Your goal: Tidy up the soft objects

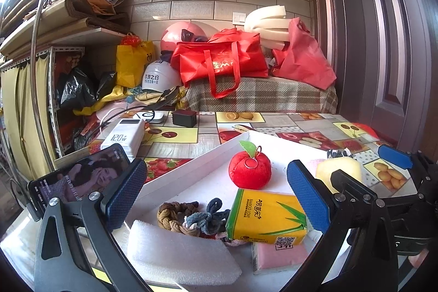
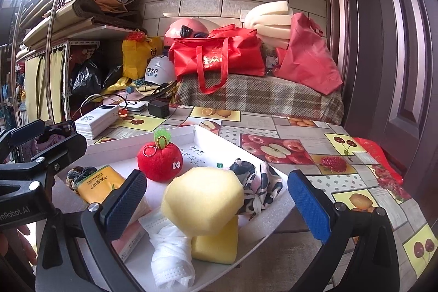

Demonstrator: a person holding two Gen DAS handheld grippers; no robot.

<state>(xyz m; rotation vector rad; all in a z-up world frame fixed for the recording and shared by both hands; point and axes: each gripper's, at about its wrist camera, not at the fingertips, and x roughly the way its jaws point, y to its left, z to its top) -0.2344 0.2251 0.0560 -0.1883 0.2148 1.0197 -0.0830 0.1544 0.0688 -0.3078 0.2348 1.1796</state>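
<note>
Partly hidden items first: the pink packet (image 1: 279, 255) lies under the yellow tissue pack (image 1: 267, 218), so only its front edge shows in the left wrist view. The folded face mask (image 2: 169, 251) is cut off near the lower frame edge of the right wrist view, and handwriting on the white tray (image 2: 208, 140) floor behind the red plush apple (image 2: 160, 160) is too small to read. A phone (image 1: 79, 175) left of the tray is half covered by the left gripper's finger.

Tray contents: red plush apple near the middle; tissue pack in front of it; braided brown hair tie (image 1: 175, 215) and blue-grey hair ties (image 1: 209, 216) just left of the pack, touching one another; white foam block (image 1: 180, 253) at the tray's near corner. On the tray's right side, a pale yellow sponge (image 2: 202, 200) sits on a darker yellow sponge (image 2: 216, 242), with the mask beside them and a black-and-white patterned cloth (image 2: 260, 184) behind.

Left gripper (image 1: 216, 199): jaws spread wide above the tissue pack, holding nothing. Right gripper (image 2: 216, 205): jaws spread wide around the pale sponge, pads not touching it.
</note>
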